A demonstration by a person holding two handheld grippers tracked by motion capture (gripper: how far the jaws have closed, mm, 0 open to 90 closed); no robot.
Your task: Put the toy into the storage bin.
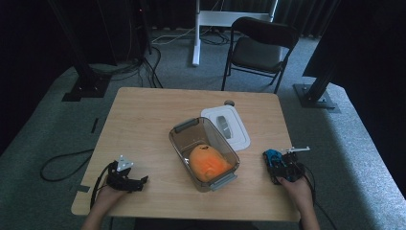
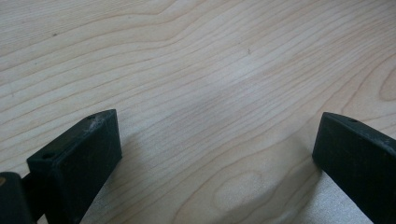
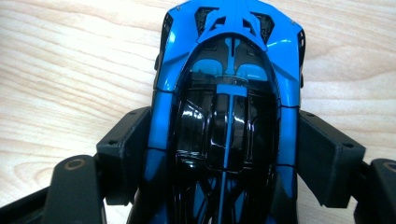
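Lab: black curtains (image 1: 373,38), rig stands (image 1: 318,91), floor cables (image 1: 143,67).

Wooden table (image 1: 143,115): bin (image 1: 184,143), lid (image 1: 242,139), toy car (image 1: 274,157).

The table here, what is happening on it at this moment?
A person works at a wooden table with a gripper in each hand. The right gripper has its jaws against both sides of a blue and black toy car, which sits on the table near the right edge. The left gripper is open over bare wood at the near left. In the middle stands a clear bin with an orange soft thing inside; its white lid lies behind it.
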